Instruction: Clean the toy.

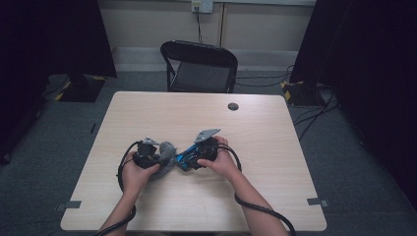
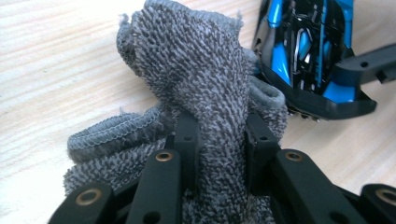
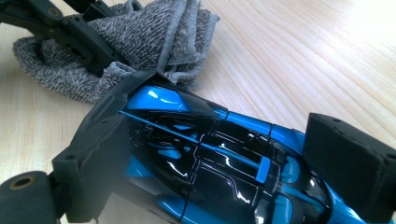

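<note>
Wiping under way near the table's (image 1: 275, 147) front middle. Left gripper (image 2: 223, 140) pinching a bunched grey cloth (image 2: 196, 70), held just beside the toy car's (image 3: 210, 158) nose. Right gripper (image 3: 224, 163) clamped across the blue and black car, just right of the cloth. Next, probably: press cloth onto the shell, rub along it, keep the car steady.

Overhead forward-down view, two close gripper views

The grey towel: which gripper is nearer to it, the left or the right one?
Left. The left gripper is shut on the grey towel; the right gripper holds the blue toy car beside it.
</note>
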Action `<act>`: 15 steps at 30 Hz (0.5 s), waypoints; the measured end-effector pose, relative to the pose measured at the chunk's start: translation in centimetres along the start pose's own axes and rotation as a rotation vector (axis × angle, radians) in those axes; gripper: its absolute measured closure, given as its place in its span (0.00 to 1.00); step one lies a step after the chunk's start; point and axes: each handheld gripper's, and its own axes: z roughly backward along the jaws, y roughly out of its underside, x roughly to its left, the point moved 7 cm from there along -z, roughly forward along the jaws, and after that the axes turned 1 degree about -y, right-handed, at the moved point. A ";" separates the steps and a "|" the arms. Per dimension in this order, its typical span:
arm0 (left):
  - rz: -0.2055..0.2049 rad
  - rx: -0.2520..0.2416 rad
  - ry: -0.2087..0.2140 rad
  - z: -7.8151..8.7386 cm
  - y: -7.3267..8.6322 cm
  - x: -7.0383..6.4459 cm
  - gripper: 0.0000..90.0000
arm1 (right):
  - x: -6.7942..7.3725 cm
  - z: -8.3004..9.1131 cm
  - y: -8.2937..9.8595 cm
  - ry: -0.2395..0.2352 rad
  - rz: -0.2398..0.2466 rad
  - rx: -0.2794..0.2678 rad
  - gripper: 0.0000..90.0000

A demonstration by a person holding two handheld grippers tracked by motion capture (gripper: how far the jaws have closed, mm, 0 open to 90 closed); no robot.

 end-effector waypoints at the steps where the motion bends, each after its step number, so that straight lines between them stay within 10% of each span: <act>1: 0.001 0.000 0.004 0.0 0.0 -0.1 0.80 | 0.0 0.0 0.0 0.000 0.000 0.000 0.08; 15: -0.005 0.028 0.058 0.5 1.0 -2.0 0.80 | 0.0 0.0 0.0 0.000 0.001 0.002 0.08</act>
